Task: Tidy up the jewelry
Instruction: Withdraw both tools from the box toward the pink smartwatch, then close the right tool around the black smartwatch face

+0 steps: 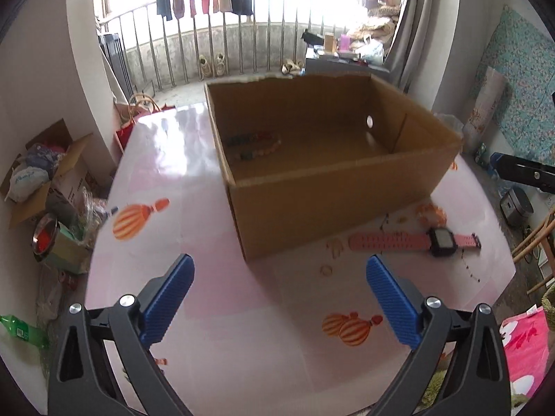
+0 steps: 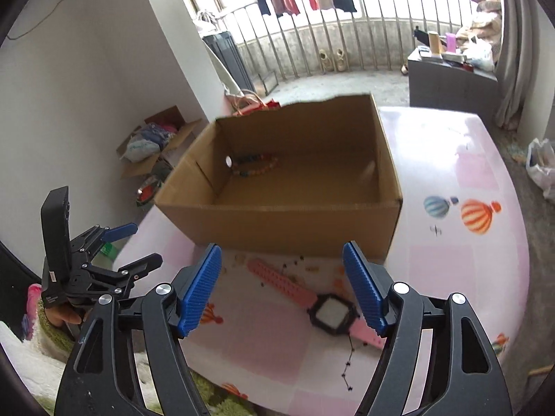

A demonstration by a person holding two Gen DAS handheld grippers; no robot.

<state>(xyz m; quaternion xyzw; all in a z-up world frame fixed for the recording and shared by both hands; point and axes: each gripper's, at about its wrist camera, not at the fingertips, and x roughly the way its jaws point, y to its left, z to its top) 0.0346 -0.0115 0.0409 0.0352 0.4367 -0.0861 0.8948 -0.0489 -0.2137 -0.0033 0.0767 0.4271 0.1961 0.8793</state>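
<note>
both jaws open, empty; beads (image 1: 255,145) in box (image 1: 333,201) blurred; watch (image 2: 333,312) strap partly hidden.

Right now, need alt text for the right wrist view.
The open right gripper hovers empty over a pink watch lying on a pink table in front of an open cardboard box. A bead bracelet lies inside the box; the left gripper, also open, shows at left.

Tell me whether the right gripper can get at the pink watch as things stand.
Probably yes: the right gripper is open and empty, and the pink watch lies flat on the table just ahead, nothing covering it.
</note>
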